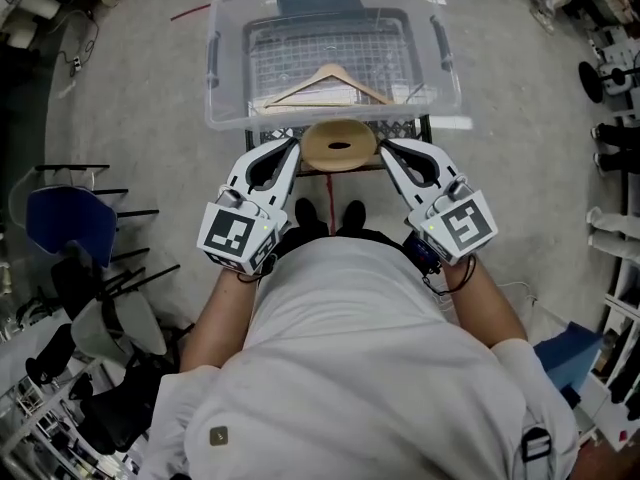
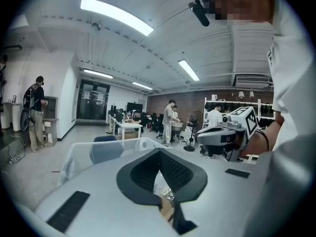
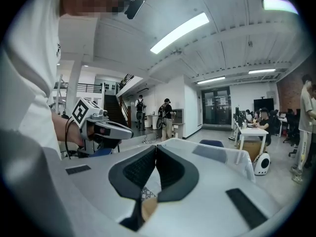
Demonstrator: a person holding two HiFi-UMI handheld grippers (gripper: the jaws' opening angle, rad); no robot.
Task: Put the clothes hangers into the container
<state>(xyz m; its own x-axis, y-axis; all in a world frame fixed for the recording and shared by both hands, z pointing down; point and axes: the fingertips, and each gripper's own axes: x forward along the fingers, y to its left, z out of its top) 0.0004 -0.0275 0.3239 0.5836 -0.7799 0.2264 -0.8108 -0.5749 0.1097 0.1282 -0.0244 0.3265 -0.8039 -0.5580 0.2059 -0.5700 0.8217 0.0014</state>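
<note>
A clear plastic container stands on a wire cart straight ahead of me. One wooden clothes hanger lies flat inside it, hook pointing away. My left gripper and right gripper hover side by side just short of the container's near rim, both shut with nothing in them. In the left gripper view the shut left gripper points over the container's wall, with the right gripper off to the side. The right gripper view shows the shut right gripper over the container, and the left gripper beside it.
A round wooden stool sits between the grippers, below the container's near edge. A blue chair and black racks stand at the left, shelving at the right. Several people and desks are far off in the room.
</note>
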